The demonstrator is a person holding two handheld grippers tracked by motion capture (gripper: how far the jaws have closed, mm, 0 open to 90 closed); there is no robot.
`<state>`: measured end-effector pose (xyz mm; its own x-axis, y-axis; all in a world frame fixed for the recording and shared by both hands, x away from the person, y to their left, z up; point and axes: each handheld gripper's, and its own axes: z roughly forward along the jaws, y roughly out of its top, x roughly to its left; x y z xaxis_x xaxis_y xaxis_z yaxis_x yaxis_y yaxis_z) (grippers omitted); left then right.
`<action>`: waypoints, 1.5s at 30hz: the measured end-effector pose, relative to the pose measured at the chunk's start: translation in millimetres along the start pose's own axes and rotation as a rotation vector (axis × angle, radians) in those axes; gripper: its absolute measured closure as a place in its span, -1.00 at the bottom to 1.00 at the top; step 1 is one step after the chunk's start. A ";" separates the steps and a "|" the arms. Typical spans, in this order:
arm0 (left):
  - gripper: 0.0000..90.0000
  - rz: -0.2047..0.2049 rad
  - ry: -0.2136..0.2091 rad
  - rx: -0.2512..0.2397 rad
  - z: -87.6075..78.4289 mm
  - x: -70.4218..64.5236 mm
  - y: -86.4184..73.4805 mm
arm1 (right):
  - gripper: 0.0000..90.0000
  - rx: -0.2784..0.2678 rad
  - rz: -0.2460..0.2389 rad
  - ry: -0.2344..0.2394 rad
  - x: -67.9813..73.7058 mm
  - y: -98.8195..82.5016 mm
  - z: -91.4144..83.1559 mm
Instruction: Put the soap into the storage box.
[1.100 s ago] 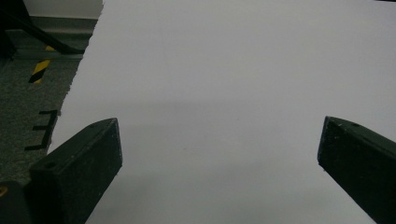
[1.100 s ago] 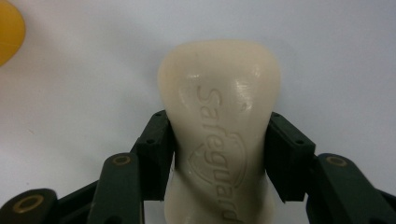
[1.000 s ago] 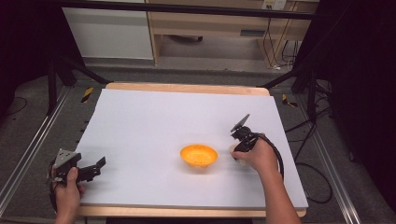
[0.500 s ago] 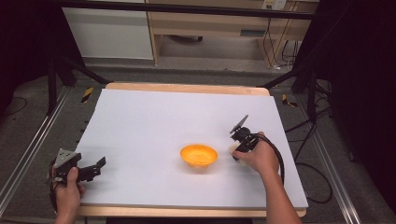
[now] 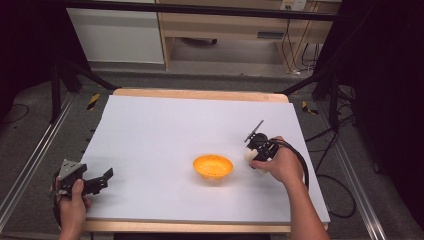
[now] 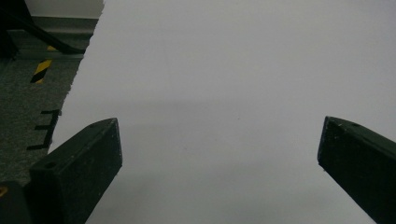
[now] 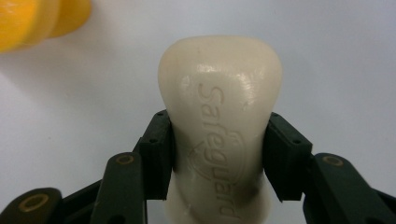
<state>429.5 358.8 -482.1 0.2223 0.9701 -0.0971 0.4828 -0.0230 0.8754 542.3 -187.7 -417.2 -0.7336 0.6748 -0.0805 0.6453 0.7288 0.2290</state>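
White table, bare apart from one orange bowl near the middle of its near half.

Your right hand sits just to the right of that bowl, nearer to it by far. Your left hand is well apart, at the near left corner.

Right gripper: jaws clamped on a cream soap bar, pads pressing its two long flanks at about mid-length. The bar's long axis runs straight out along the jaws, rounded end ahead. In the right gripper view the bowl lies ahead and to the left of the bar's tip, close but apart.

Judgement: the coming move turns on that offset. Carry the bar leftward over the rim, then release.

Left gripper: jaws spread wide, nothing between them, just the bare tabletop ahead.
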 end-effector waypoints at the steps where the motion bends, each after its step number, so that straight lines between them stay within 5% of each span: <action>1: -1.00 -0.002 -0.001 0.000 0.0 -0.2 0.0 | 0.11 -0.012 -0.032 0.001 1.1 1.2 -3.2; 12: -1.00 0.001 -0.002 -0.001 0.0 0.2 0.0 | 0.11 -0.057 -0.217 0.008 16.1 16.2 -27.2; 25: -1.00 -0.003 -0.004 -0.002 0.0 0.2 -0.1 | 0.11 -0.067 -0.315 0.011 40.7 39.9 -40.7; 45: -1.00 -0.007 -0.008 -0.003 0.0 0.3 0.0 | 0.10 -0.056 -0.443 0.068 78.8 76.2 -30.1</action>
<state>429.5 359.1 -482.2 0.2260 0.9682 -0.1073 0.4820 -0.0154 0.8760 527.2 -82.4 -376.9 -0.9500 0.2889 -0.1187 0.2551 0.9370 0.2388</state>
